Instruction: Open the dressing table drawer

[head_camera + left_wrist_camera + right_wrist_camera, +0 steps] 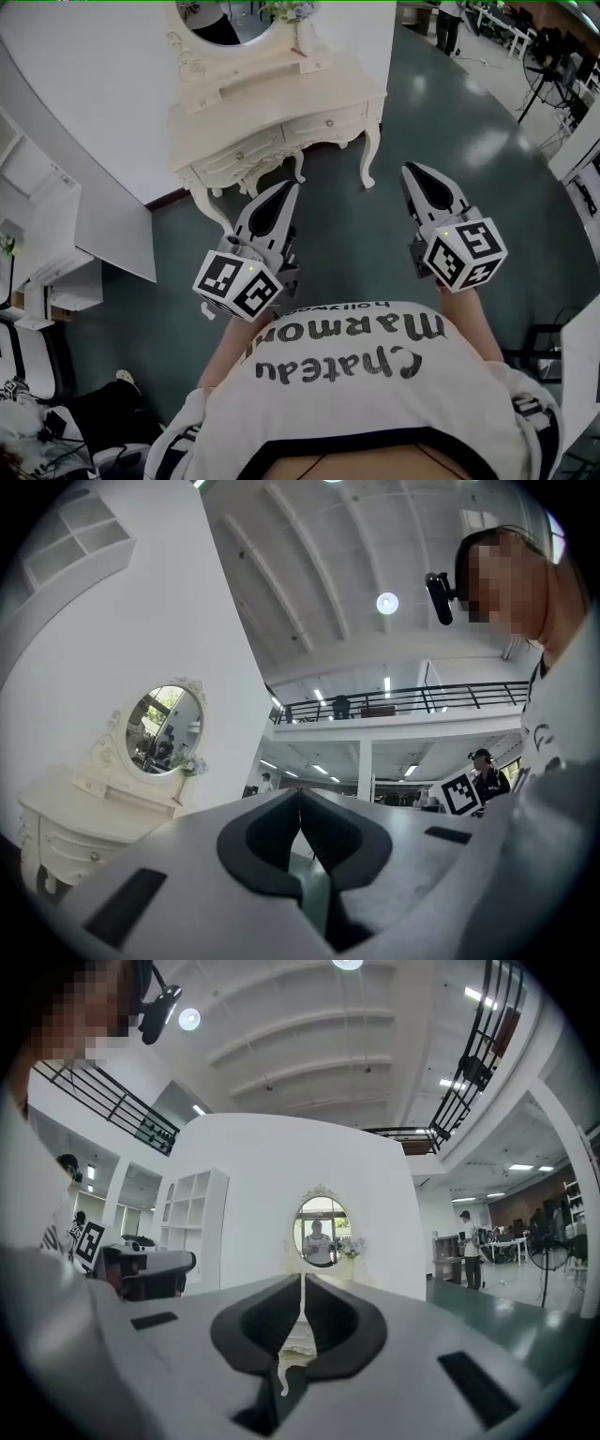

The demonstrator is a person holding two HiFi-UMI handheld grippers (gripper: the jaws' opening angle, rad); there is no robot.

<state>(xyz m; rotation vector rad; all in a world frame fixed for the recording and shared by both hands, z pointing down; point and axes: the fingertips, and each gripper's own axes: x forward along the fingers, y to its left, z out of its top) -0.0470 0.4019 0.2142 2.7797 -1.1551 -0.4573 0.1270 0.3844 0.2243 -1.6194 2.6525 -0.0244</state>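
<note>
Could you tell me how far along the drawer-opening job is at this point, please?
Nothing looks done yet: the dressing table has its drawers closed. In hand: nothing. The left gripper and right gripper are both shut and empty, short of the table. Left to do: reach a drawer, grip its front and pull.

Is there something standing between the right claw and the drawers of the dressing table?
Nothing visible. Only green floor lies between the right claw and the dressing table, whose drawers are shut.

Left gripper [300, 797] jaws together, empty
</note>
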